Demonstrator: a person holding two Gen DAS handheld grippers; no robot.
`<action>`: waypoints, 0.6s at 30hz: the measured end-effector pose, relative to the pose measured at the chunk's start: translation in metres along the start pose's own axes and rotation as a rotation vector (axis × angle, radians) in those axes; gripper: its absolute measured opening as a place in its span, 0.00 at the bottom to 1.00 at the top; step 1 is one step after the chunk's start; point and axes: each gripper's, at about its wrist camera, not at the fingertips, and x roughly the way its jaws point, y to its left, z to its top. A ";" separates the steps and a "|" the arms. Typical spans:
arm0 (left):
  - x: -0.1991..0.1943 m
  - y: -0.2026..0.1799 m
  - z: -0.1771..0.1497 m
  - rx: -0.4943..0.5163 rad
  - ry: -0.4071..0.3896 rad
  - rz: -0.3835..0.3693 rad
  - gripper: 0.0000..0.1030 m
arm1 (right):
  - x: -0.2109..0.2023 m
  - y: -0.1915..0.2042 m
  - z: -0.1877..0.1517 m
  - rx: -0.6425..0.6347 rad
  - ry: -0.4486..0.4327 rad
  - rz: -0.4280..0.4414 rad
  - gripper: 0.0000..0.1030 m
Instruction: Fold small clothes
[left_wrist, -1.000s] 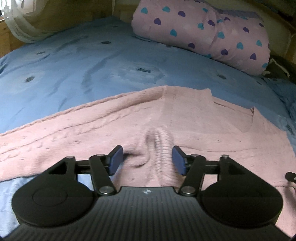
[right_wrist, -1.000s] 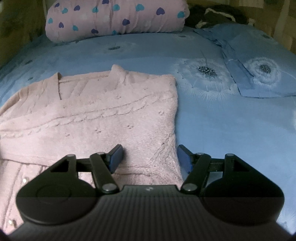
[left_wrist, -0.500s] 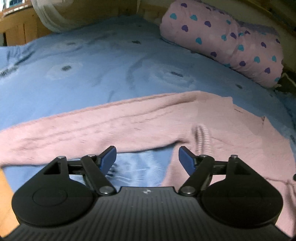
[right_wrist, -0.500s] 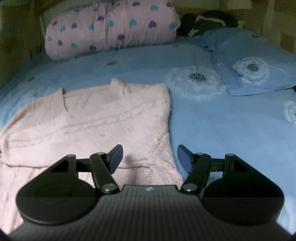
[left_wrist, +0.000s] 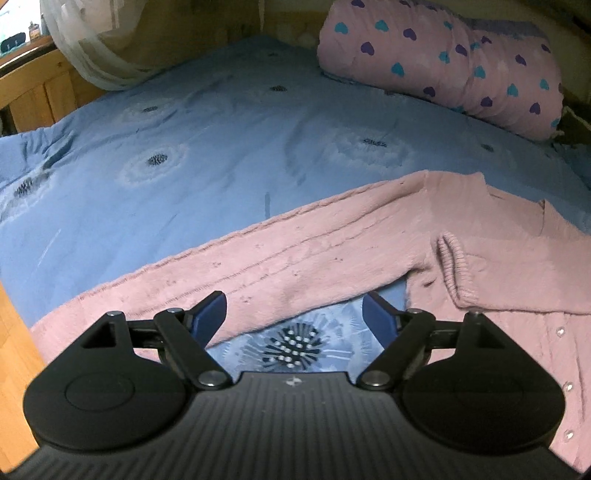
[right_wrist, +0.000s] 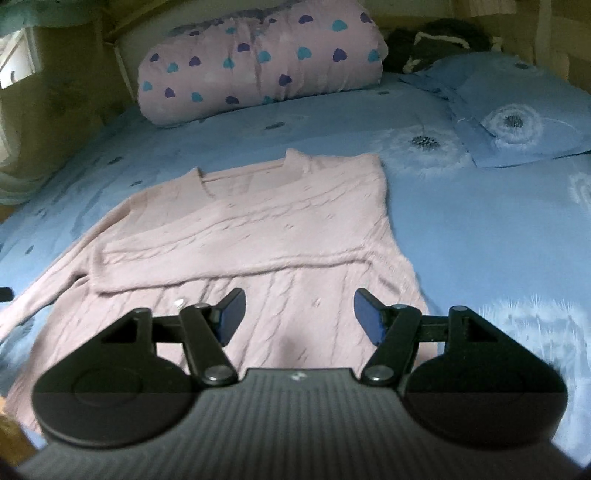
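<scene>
A pink cable-knit cardigan lies flat on the blue bed sheet, with one sleeve folded across its front. In the left wrist view its other sleeve stretches out to the left, and the folded sleeve's ribbed cuff rests on the body. My left gripper is open and empty, just above the outstretched sleeve's lower edge. My right gripper is open and empty, above the cardigan's lower front.
A pink rolled quilt with hearts lies at the head of the bed. A blue pillow sits at the back right. A wooden bed frame and white netting are at the left.
My left gripper let go of the folded sleeve's cuff, opened wider and drew back to the left. My right gripper drew back and rose away from the cardigan's right edge.
</scene>
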 end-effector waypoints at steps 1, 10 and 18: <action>0.001 0.001 0.002 0.015 -0.001 0.006 0.82 | -0.004 0.003 -0.003 -0.003 0.000 0.005 0.65; 0.003 0.020 0.026 0.149 0.001 0.003 0.86 | -0.022 0.022 -0.036 -0.001 0.039 0.024 0.65; 0.029 0.014 0.007 0.256 0.076 -0.041 0.87 | -0.012 0.031 -0.055 -0.012 0.101 0.010 0.65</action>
